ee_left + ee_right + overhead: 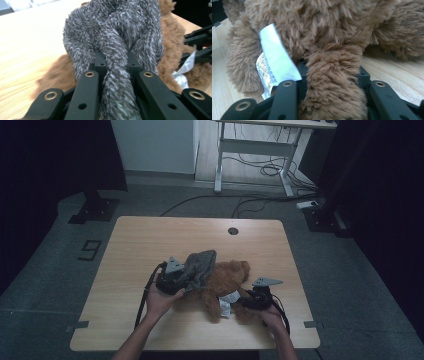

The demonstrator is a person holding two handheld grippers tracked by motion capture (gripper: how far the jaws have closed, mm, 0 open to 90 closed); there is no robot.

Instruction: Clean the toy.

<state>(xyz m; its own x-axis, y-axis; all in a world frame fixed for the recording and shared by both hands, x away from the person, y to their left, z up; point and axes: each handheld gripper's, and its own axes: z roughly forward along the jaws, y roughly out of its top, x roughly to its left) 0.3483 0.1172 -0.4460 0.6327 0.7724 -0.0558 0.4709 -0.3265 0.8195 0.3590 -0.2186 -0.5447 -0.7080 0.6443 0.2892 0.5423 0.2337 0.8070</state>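
Lab, dark curtains (60,155), floor cables (260,170)

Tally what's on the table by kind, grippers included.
Brown plush toy: 1
Grey fuzzy cloth: 1
Grippers: 2, the left gripper clamped on the cloth, the right gripper clamped on the toy
Total: 4

Bare forearms, black left gripper (176,281) (grey three-cornered plate), brass-ringed screw holes, trailing black cable
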